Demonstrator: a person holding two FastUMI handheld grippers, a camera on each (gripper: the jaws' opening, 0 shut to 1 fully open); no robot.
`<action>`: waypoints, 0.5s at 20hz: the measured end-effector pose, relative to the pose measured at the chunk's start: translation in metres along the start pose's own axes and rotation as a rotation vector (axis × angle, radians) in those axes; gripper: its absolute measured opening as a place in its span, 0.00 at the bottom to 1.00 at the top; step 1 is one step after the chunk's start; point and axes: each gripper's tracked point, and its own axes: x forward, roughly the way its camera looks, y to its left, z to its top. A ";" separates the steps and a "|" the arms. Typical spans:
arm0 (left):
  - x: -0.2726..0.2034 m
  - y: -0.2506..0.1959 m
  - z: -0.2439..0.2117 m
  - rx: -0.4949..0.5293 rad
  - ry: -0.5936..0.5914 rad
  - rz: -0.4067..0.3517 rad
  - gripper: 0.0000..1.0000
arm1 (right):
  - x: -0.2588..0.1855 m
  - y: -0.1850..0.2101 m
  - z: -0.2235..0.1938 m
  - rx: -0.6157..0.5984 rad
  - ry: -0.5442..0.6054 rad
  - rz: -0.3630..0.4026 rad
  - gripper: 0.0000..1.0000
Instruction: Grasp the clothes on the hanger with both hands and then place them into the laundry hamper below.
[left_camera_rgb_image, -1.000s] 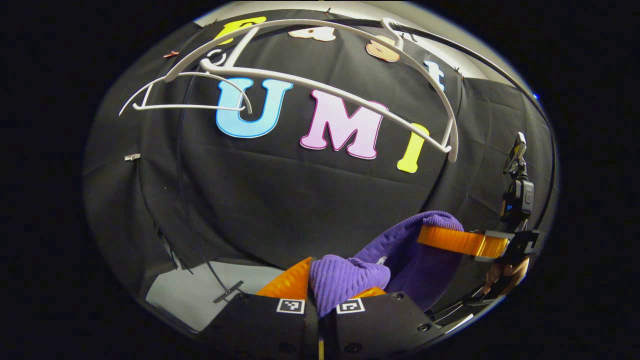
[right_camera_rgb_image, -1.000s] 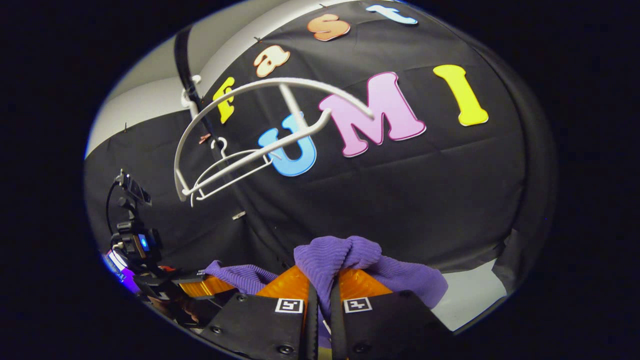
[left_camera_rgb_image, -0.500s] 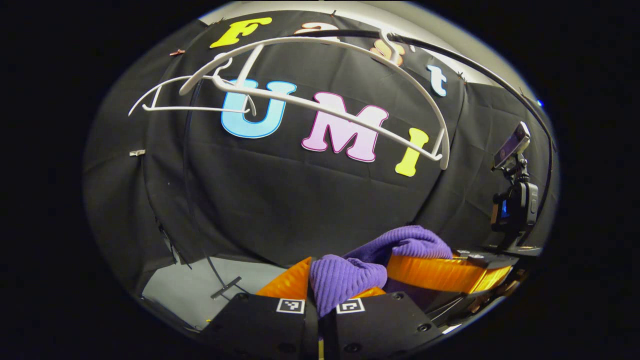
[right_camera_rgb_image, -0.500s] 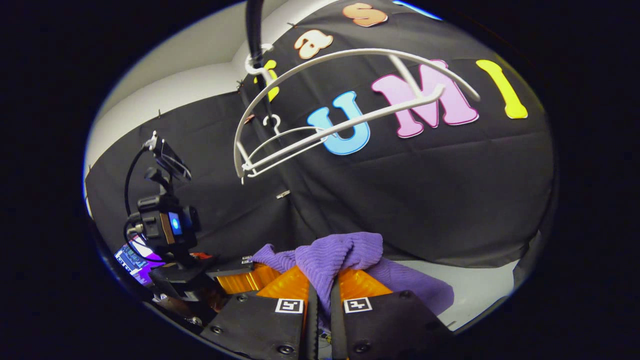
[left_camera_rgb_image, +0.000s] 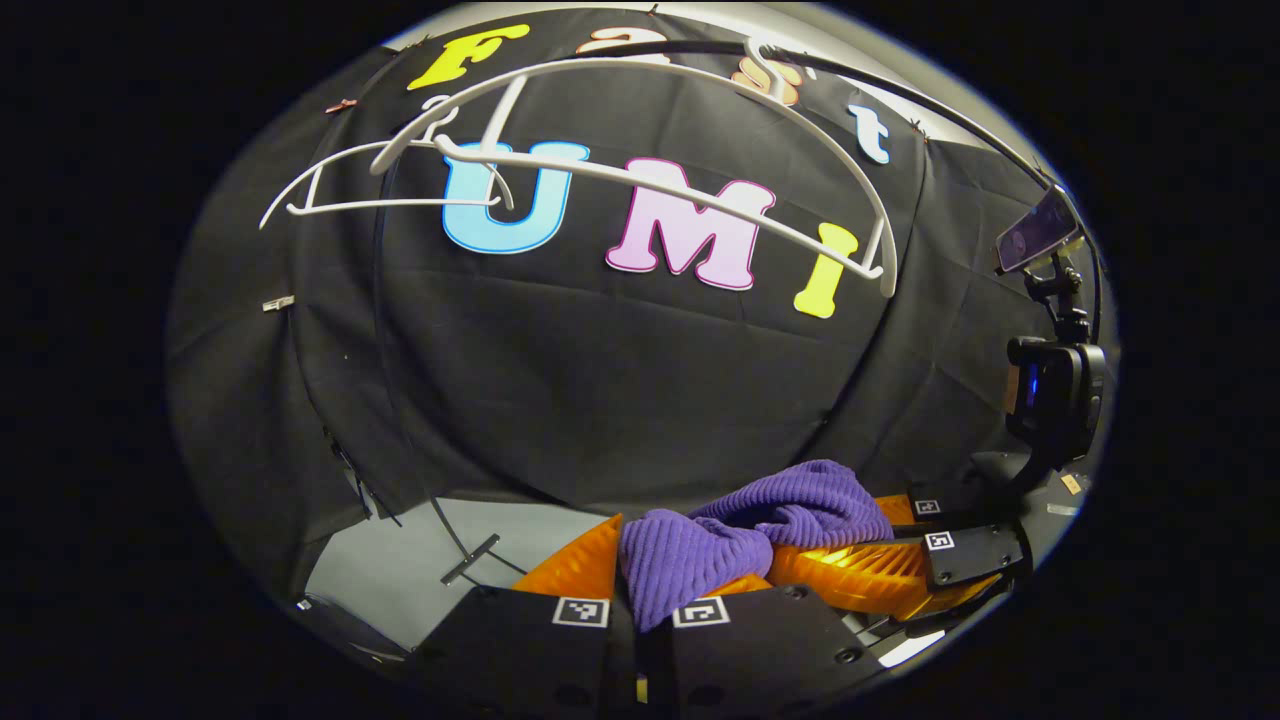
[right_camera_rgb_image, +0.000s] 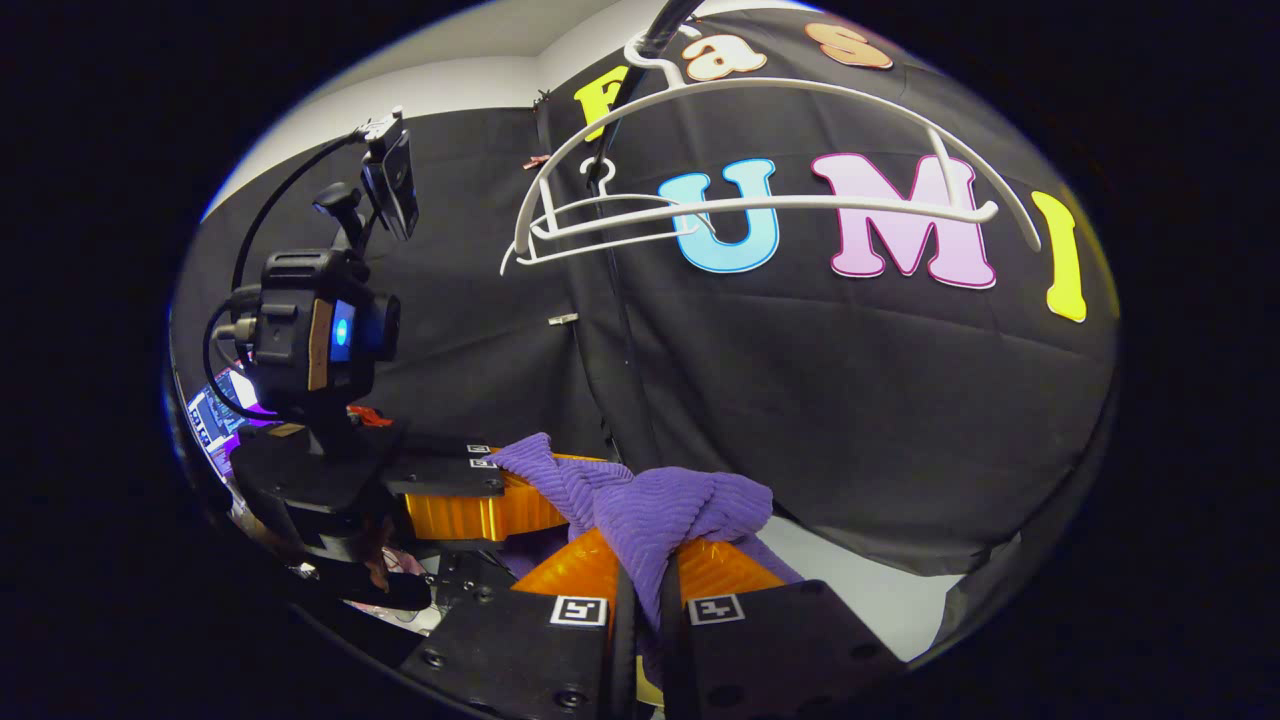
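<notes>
**Purple knit off the hanger, both grippers clamped on it**

The left gripper (left_camera_rgb_image: 640, 580), at the bottom centre of the left gripper view, is closed on a bunched fold of the purple garment (left_camera_rgb_image: 700, 555); the cloth runs right to the right gripper (left_camera_rgb_image: 870, 570), seen farther off at lower right. In the right gripper view, the right gripper (right_camera_rgb_image: 645, 590) at bottom centre likewise pinches a ridge of the garment (right_camera_rgb_image: 660, 515), with the left gripper (right_camera_rgb_image: 480, 505) just beside it at lower left, the fabric bridging the two. A bare white hanger (left_camera_rgb_image: 640, 170) hangs across the top of the frame, a second white hanger (left_camera_rgb_image: 390, 195) behind it at upper left.

The garment appears free of the hanger, so the lowering seems to be the step in hand. Done well, both grippers would descend together, level and close, keeping the cloth gathered so no trailing edge drapes outside the rim, and would let go only once the bundle is inside. The laundry hamper's place and contents cannot be told from these views.
</notes>
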 end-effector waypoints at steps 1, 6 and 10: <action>0.000 -0.001 -0.003 -0.004 0.013 0.002 0.09 | 0.001 -0.006 -0.003 -0.031 0.014 -0.024 0.15; 0.006 -0.004 -0.031 0.000 0.131 -0.009 0.12 | 0.006 -0.014 -0.041 -0.102 0.135 -0.055 0.18; 0.017 -0.003 -0.071 -0.095 0.273 -0.010 0.12 | 0.006 -0.019 -0.076 -0.035 0.242 -0.088 0.19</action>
